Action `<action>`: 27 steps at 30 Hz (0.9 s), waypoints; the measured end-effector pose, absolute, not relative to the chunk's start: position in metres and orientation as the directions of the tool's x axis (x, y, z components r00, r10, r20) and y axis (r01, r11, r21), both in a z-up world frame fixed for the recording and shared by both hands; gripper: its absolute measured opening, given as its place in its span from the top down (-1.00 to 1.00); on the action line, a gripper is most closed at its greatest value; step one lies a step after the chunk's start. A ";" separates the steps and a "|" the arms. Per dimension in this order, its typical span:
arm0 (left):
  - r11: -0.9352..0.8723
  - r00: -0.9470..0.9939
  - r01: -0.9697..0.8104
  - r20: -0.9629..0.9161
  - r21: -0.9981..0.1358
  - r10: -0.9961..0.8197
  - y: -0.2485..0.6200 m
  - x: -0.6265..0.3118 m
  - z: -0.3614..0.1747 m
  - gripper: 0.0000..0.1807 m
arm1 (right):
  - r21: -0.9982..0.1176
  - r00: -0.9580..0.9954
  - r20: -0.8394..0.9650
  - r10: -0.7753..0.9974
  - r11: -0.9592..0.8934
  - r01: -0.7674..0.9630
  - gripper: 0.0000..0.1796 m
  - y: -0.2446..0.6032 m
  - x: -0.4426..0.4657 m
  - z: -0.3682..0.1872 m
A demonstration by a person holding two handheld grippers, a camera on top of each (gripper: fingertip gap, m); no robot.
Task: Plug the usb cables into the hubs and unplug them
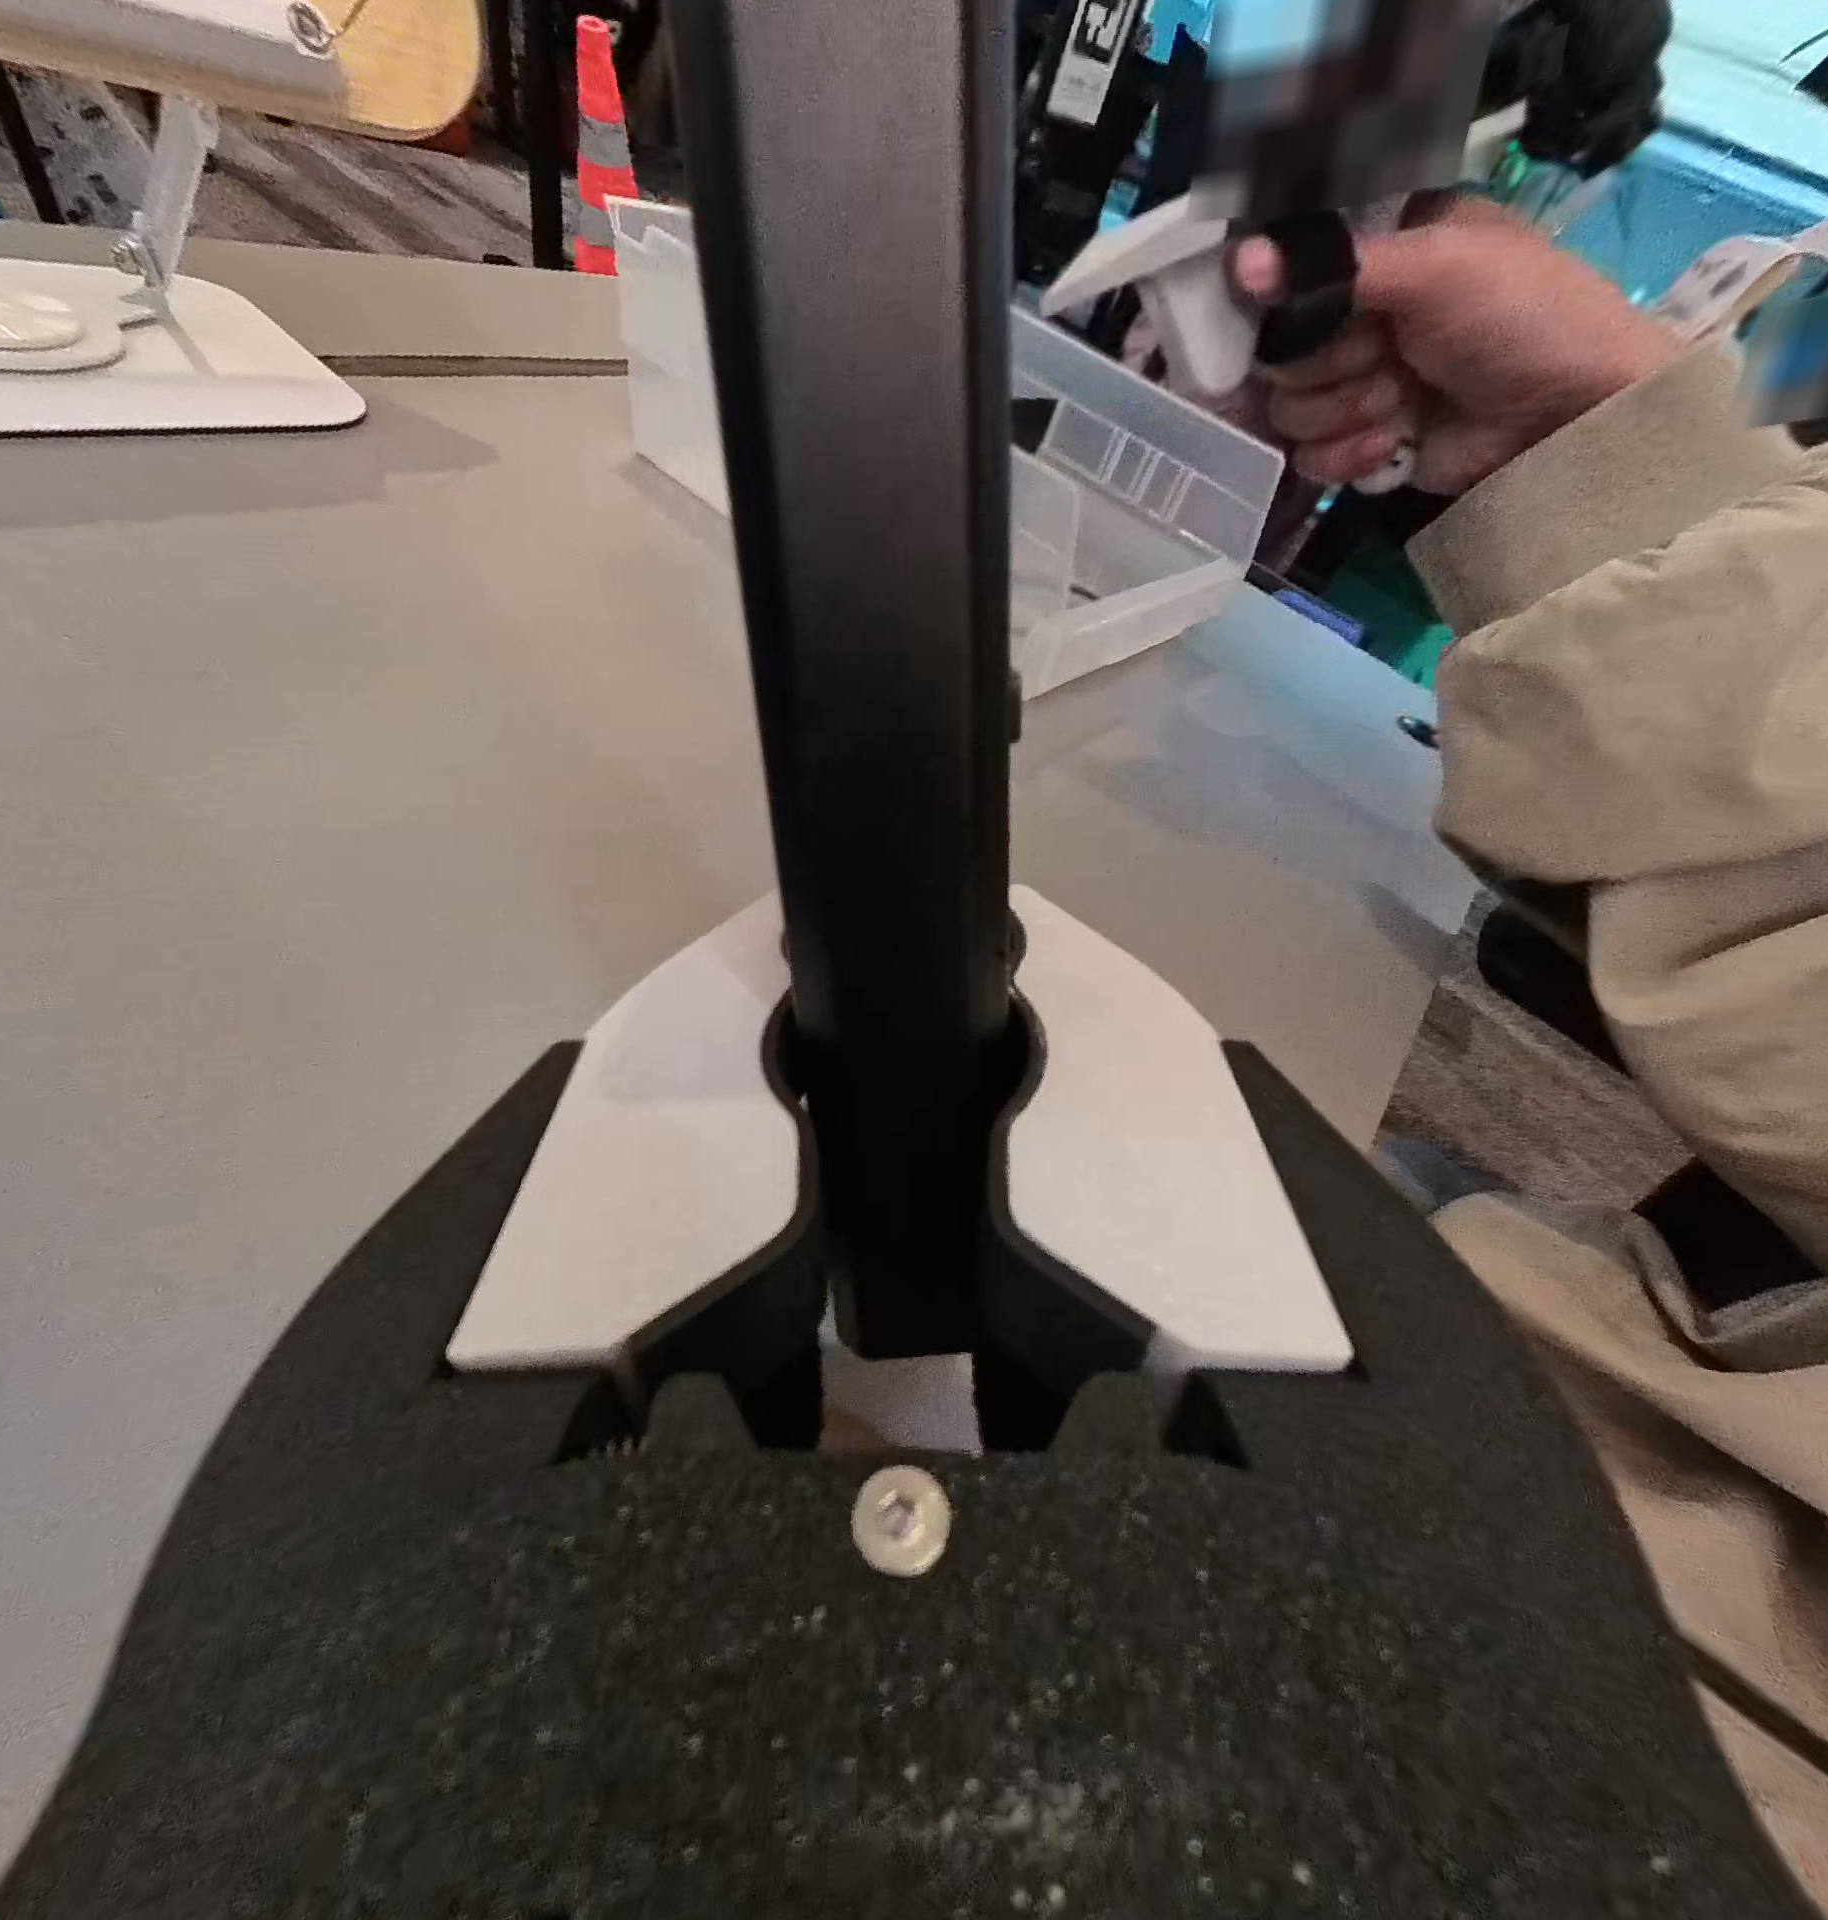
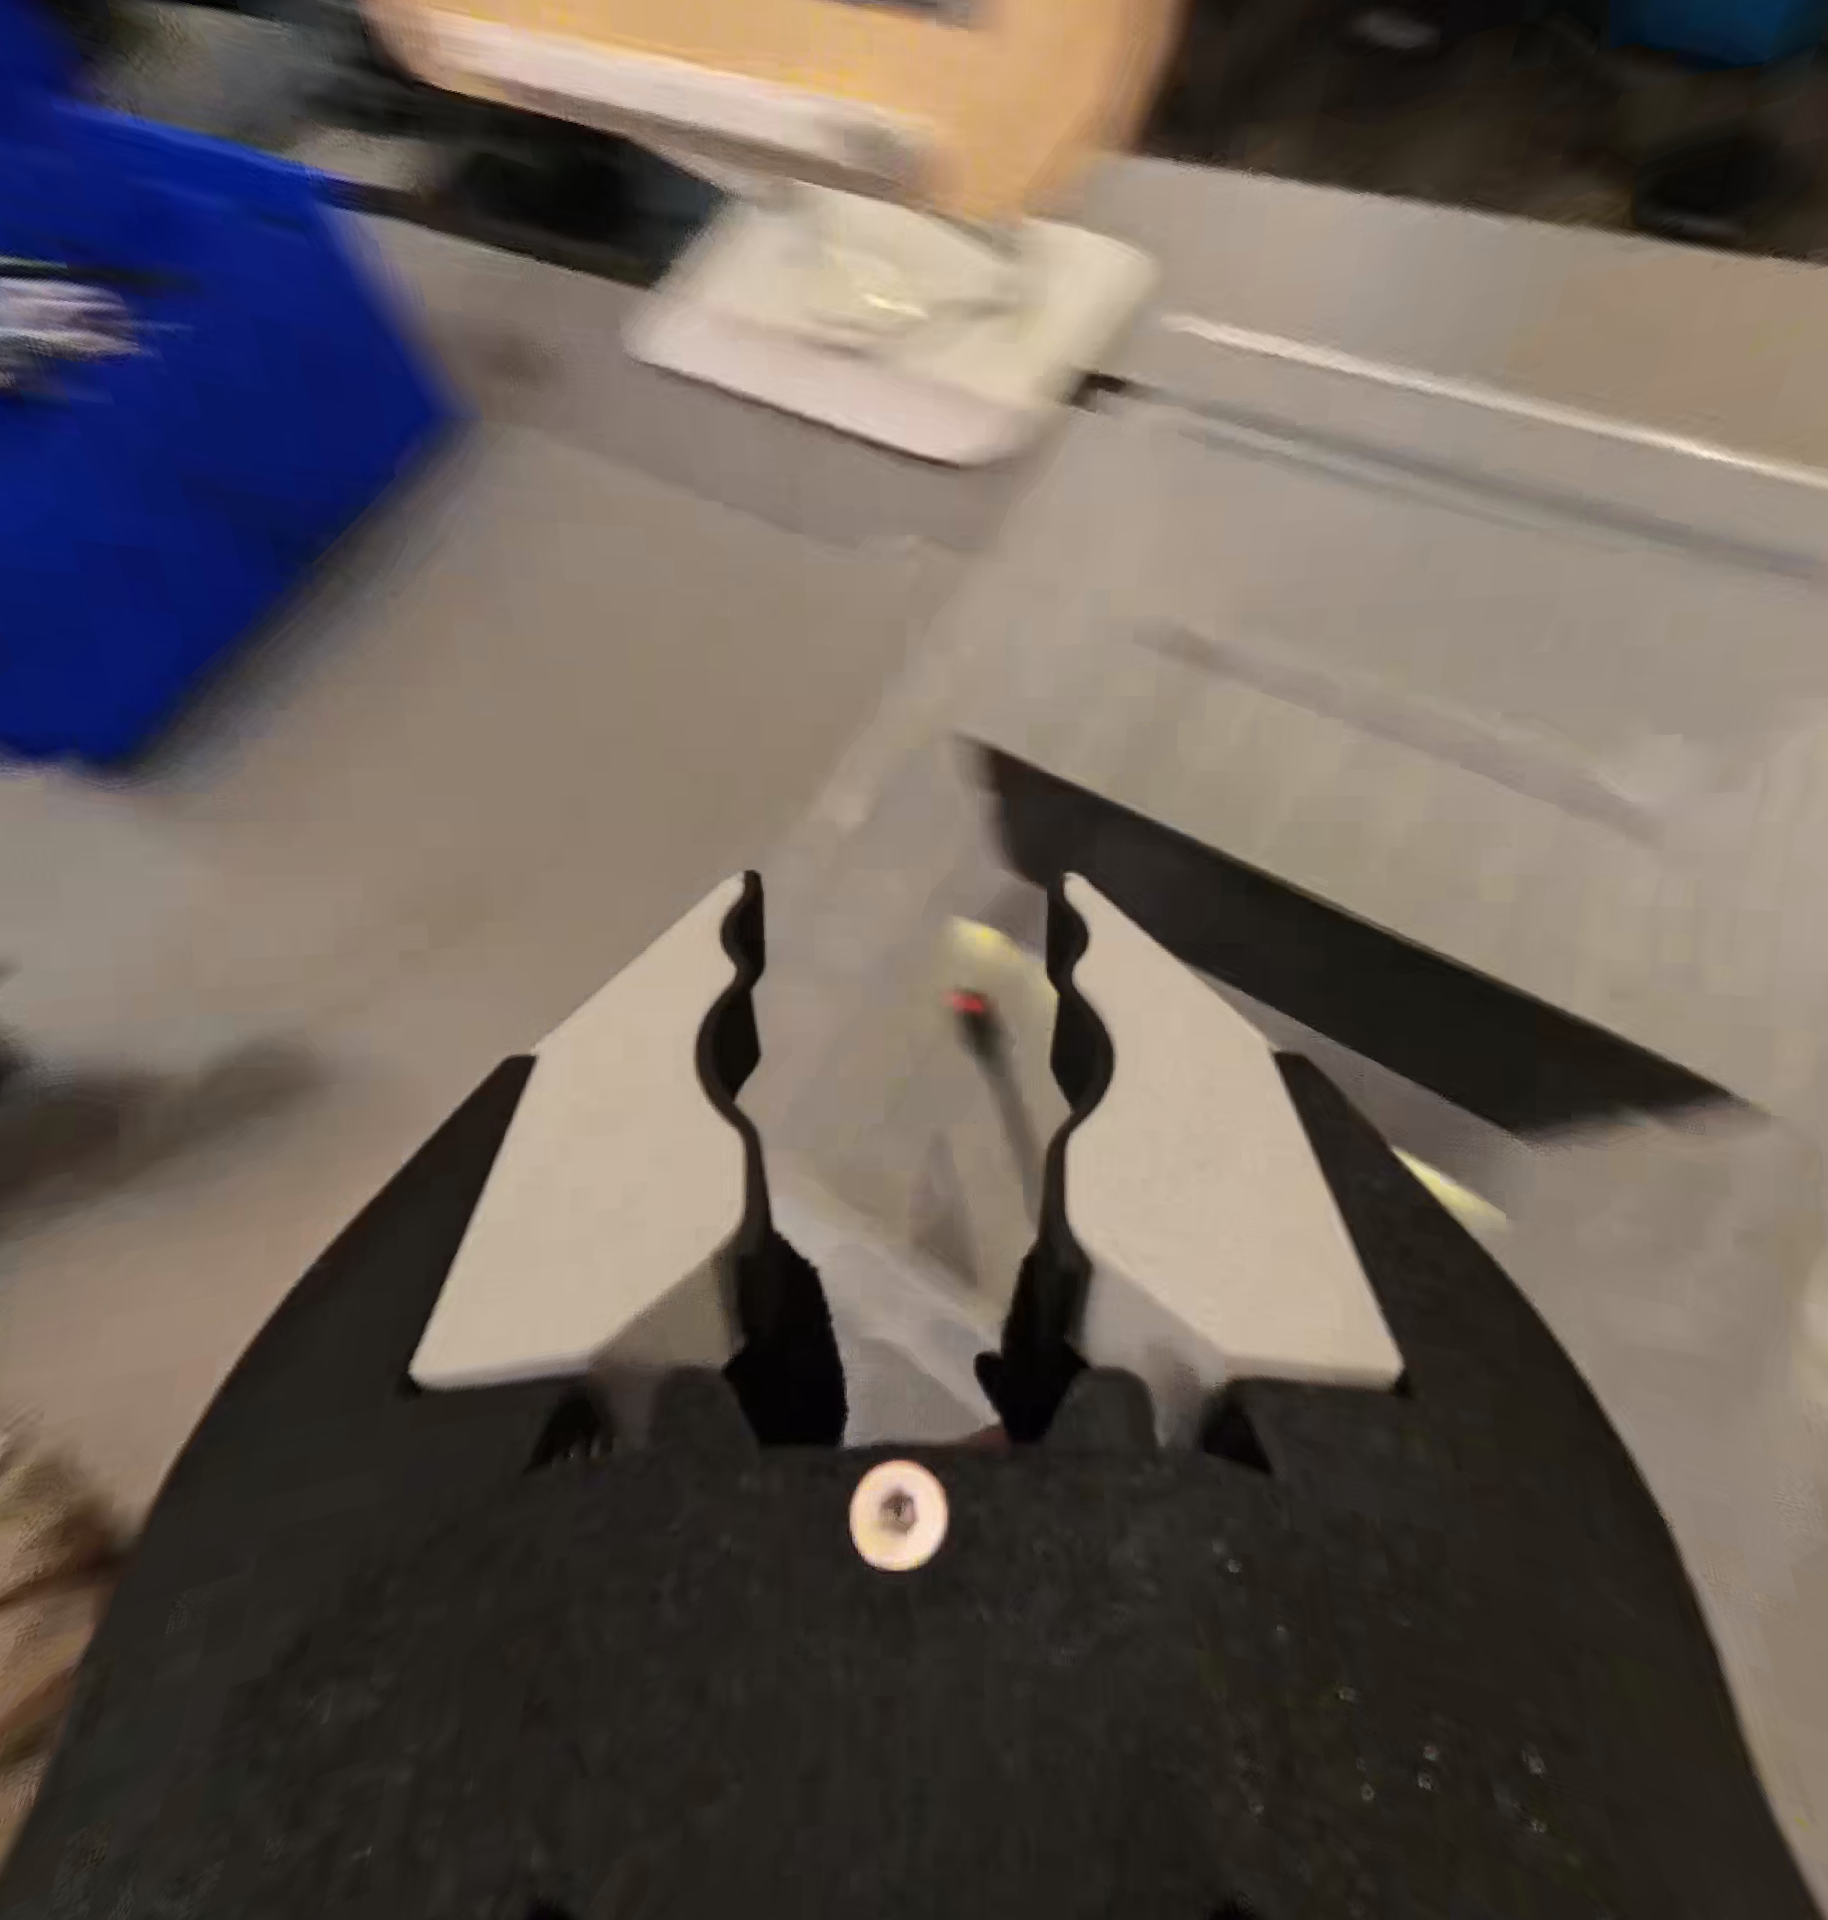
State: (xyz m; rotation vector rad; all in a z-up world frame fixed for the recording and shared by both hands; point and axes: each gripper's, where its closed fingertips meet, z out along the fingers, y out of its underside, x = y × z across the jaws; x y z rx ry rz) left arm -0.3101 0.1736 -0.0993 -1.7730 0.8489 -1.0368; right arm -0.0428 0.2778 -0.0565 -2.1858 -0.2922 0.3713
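Left gripper (image 1: 902,997) jaws clamped on smooth black hub (image 1: 848,520), right gripper (image 2: 905,1029) jaws apart, matte grey bench (image 1: 318,779), translucent plastic bin (image 1: 1149,488) at two o'clock.

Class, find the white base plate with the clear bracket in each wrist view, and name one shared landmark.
Left wrist view: white base plate far upper left, left of the black hub.
Right wrist view: top centre, blurred.
Shared landmark: the grey table under it.

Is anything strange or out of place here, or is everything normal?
One oddity: the left gripper is shut on a long black bar that stands upright and blocks the left wrist view. No plugged cable shows. The right wrist view is too blurred to judge.
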 end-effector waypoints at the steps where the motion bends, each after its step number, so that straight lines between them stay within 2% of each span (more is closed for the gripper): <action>1: -0.389 0.391 -0.100 0.323 -0.916 -0.862 0.172 -0.308 -0.098 0.66 | -0.821 0.847 -0.225 0.482 -0.562 0.102 0.40 0.267 -0.081 -0.047; 3: -0.432 0.316 -0.063 0.393 -0.900 -0.864 0.166 -0.303 -0.093 0.66 | -0.823 0.592 -0.378 0.711 -0.551 0.136 0.40 0.231 -0.155 -0.032; 5: -0.466 0.243 -0.024 0.447 -0.884 -0.861 0.160 -0.300 -0.086 0.66 | -0.846 0.373 -0.437 0.819 -0.515 0.138 0.39 0.205 -0.213 -0.021; 8: -0.505 0.144 0.021 0.503 -0.863 -0.852 0.153 -0.299 -0.076 0.66 | -0.854 0.169 -0.482 0.860 -0.504 0.129 0.39 0.184 -0.278 -0.023; 10: -0.524 0.128 0.032 0.523 -0.851 -0.843 0.152 -0.299 -0.074 0.66 | -0.837 0.106 -0.525 0.844 -0.535 0.114 0.39 0.179 -0.308 -0.026; 13: -0.525 0.109 0.030 0.525 -0.851 -0.844 0.150 -0.300 -0.073 0.66 | -0.819 0.071 -0.559 0.826 -0.564 0.104 0.40 0.177 -0.336 -0.038; 14: -0.521 0.108 0.027 0.521 -0.853 -0.847 0.150 -0.300 -0.073 0.66 | -0.813 0.070 -0.569 0.820 -0.573 0.104 0.48 0.177 -0.341 -0.042; 15: -0.522 0.101 0.022 0.521 -0.853 -0.848 0.148 -0.300 -0.073 0.66 | -0.814 0.053 -0.570 0.820 -0.573 0.099 0.67 0.175 -0.343 -0.043; 19: -0.502 0.126 0.005 0.498 -0.865 -0.858 0.153 -0.302 -0.075 0.63 | -0.827 0.072 -0.550 0.832 -0.555 0.087 0.70 0.178 -0.343 -0.043; 21: -0.464 0.190 0.028 0.461 -0.885 -0.867 0.163 -0.308 -0.074 0.51 | -0.847 0.123 -0.519 0.846 -0.528 0.057 0.72 0.186 -0.334 -0.038; 25: -0.463 0.242 0.013 0.452 -0.886 -0.858 0.172 -0.320 -0.079 0.50 | -0.890 0.286 -0.446 0.848 -0.455 -0.038 0.72 0.216 -0.284 -0.007; 27: -0.475 0.253 0.041 0.469 -0.879 -0.846 0.177 -0.325 -0.077 0.55 | -0.924 0.445 -0.354 0.823 -0.381 -0.030 0.72 0.237 -0.239 0.014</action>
